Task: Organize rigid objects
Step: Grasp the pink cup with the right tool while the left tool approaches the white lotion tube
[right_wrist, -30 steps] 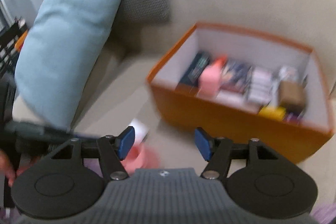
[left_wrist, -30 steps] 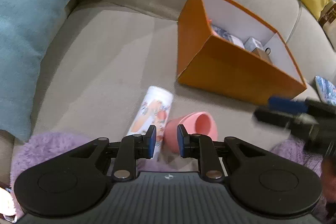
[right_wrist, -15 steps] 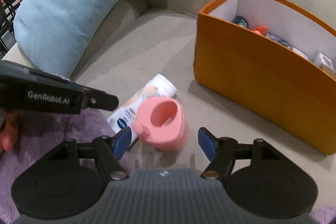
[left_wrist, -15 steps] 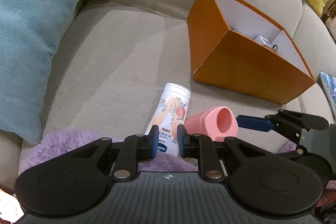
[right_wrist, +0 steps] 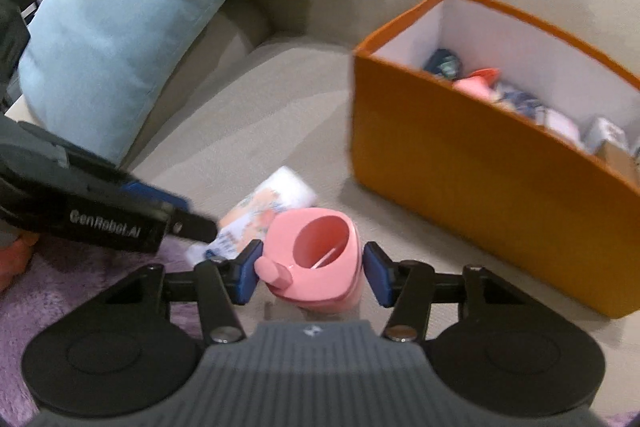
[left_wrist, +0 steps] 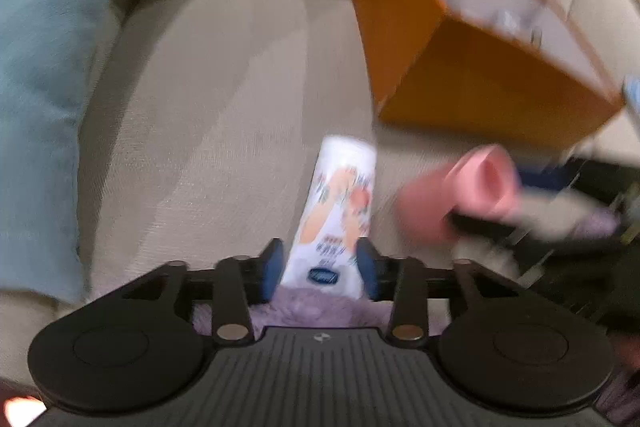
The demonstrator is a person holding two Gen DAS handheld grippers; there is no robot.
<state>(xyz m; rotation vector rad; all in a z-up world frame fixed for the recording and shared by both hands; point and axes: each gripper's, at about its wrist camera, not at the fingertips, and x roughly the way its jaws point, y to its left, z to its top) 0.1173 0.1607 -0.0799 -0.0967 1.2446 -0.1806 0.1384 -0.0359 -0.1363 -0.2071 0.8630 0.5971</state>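
left gripper (left_wrist: 320, 269): our jaws just opening, spread around tube (left_wrist: 340, 211) | right gripper (right_wrist: 312, 273): jaws just closing, cup (right_wrist: 316, 257) between, contact unclear

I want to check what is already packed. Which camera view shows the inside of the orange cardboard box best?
The right wrist view: the orange cardboard box opens toward the camera, so several small items inside show. The left wrist view is blurred and shows mostly its outer walls and white lining.

Left gripper (left_wrist: 320, 269) pitched steeply down, jaws just opened; right gripper (right_wrist: 312, 273) angled down, jaws just closing, pads not yet pressing
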